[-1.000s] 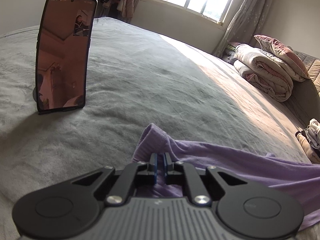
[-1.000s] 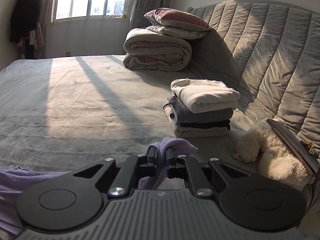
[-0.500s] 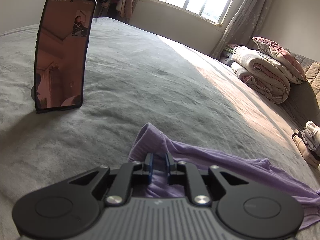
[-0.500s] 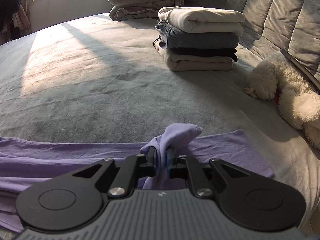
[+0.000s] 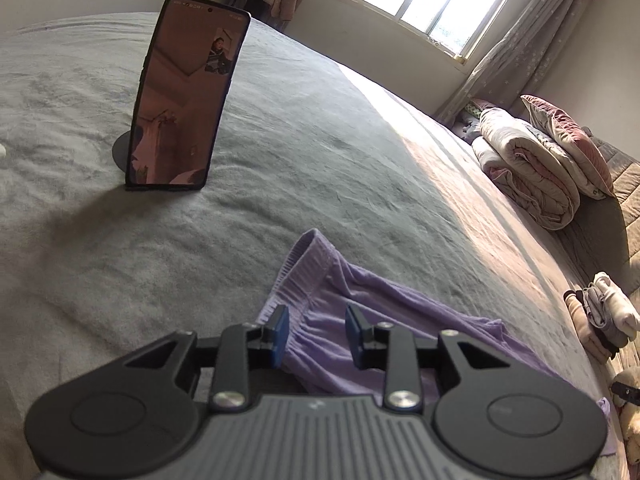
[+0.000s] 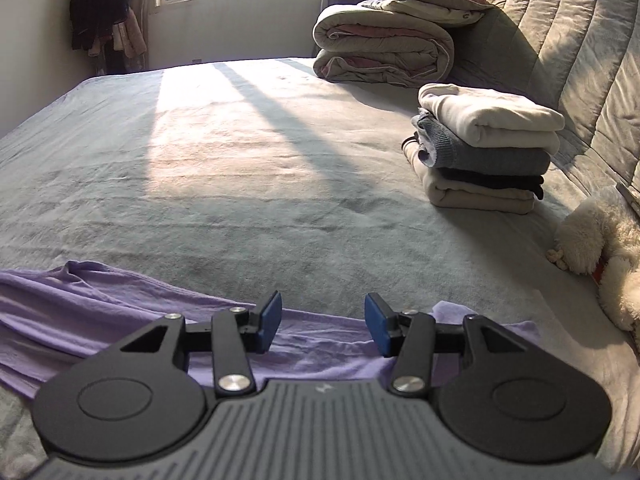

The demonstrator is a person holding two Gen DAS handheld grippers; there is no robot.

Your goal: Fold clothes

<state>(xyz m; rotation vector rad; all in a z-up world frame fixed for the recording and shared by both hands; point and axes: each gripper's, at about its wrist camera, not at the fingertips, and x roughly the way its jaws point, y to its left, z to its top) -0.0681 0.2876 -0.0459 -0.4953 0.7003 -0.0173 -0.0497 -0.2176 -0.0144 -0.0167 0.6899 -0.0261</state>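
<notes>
Both hand-held grippers, left (image 5: 317,334) and right (image 6: 323,323), are opening, having released the purple garment (image 5: 400,320).

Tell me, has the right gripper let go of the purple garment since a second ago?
Yes. The right gripper is opening and the purple garment, pinched before, now lies flat on the bed, below the folded stack.

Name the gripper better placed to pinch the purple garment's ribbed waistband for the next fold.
Left. The left gripper hovers right over the ribbed waistband of the purple garment, jaws opening. The right gripper sits over the plain far edge, jaws opening too.
</notes>
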